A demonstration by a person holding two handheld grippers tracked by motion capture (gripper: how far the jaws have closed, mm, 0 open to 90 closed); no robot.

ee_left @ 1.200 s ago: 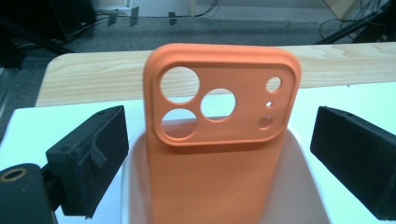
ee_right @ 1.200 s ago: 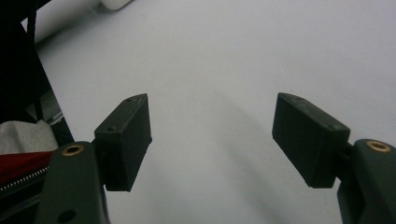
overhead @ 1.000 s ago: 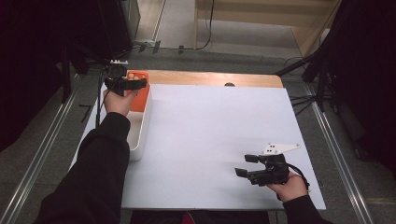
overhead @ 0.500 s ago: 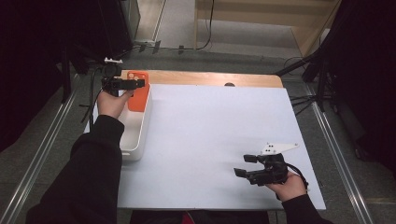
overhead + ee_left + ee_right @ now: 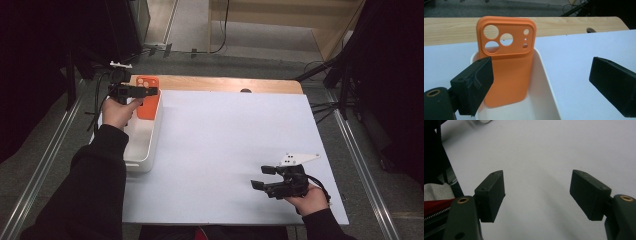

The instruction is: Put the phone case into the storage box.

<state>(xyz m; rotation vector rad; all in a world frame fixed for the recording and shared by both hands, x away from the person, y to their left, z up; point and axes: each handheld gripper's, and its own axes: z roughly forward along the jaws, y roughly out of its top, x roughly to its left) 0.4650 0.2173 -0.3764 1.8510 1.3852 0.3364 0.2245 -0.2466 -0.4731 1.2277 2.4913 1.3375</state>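
Observation:
An orange phone case (image 5: pixel 148 105) stands upright in a white bin (image 5: pixel 142 160) at the table's left, leaning on the bin's far end. In the left gripper view the case (image 5: pixel 506 67) shows its camera cut-outs at the top, just beyond the jaws. My left gripper (image 5: pixel 152 91) hovers over the bin, level and pointing right. It (image 5: pixel 541 72) is open, its jaws wide apart and not touching the case. My right gripper (image 5: pixel 260 177) is near the front right of the white sheet (image 5: pixel 225 140). It (image 5: pixel 537 187) is open with nothing between its jaws.
A strip of wooden tabletop (image 5: pixel 225 84) shows beyond the white sheet. Dark stands and cables (image 5: pixel 345 85) crowd the floor at the right, and more cables lie behind the table. A metal rail (image 5: pixel 45 165) runs along the floor at the left.
My left gripper has drawn back from the orange case and risen a little, so more of the case now shows standing in the bin. The right gripper has kept still.

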